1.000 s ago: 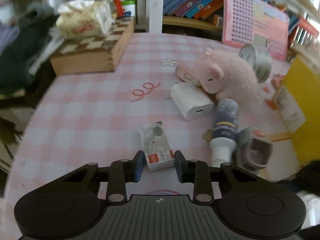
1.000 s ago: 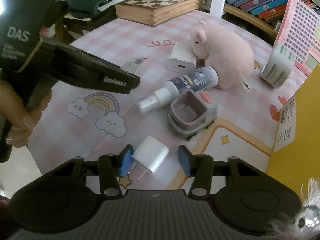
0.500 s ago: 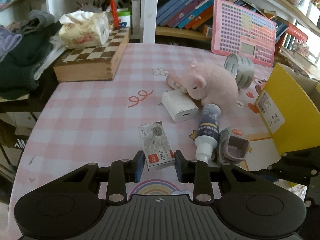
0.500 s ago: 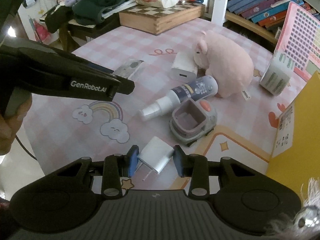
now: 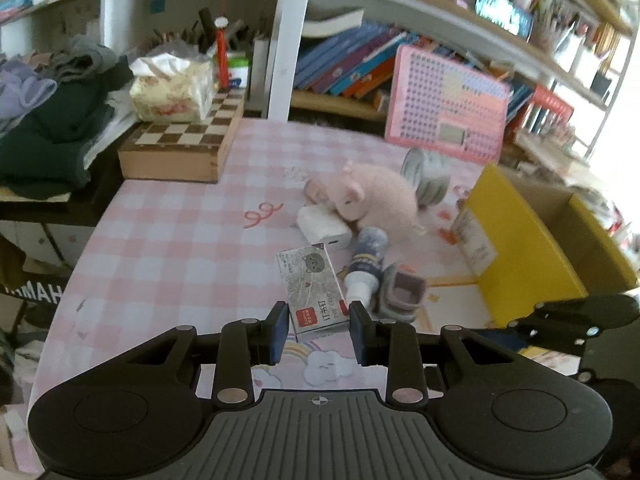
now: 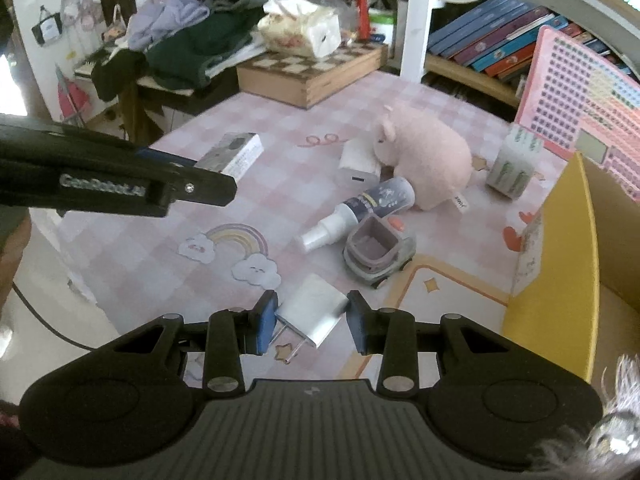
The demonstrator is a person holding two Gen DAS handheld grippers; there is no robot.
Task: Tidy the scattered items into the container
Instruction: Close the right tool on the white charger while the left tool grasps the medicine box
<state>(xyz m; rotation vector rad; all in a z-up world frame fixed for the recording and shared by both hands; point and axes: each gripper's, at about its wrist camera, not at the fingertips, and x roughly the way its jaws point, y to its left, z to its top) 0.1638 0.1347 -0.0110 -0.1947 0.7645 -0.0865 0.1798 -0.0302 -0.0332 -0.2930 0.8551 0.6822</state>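
Observation:
My left gripper (image 5: 319,330) is shut on a grey staple box (image 5: 312,286) with a cat picture and holds it above the pink checked table (image 5: 172,248). My right gripper (image 6: 312,326) is shut on a white plug charger (image 6: 312,310), prongs down, also off the table. The left gripper and its box (image 6: 232,152) show at left in the right wrist view. On the table lie a pink plush pig (image 6: 424,152), a white power adapter (image 6: 358,164), a spray bottle (image 6: 360,210) and a grey toy car (image 6: 380,250). The yellow cardboard container (image 6: 560,252) stands open at right.
A tape roll (image 5: 426,178) and a pink number board (image 5: 444,112) sit behind the pig. A wooden chess box (image 5: 180,144) with a tissue pack stands at the back left beside piled clothes (image 5: 48,120). Bookshelves line the back. A wet-wipes pack (image 6: 512,164) stands near the container.
Both grippers have risen with their loads, so the table looks farther away. The left gripper has also swung so that the yellow container shows more fully at right.

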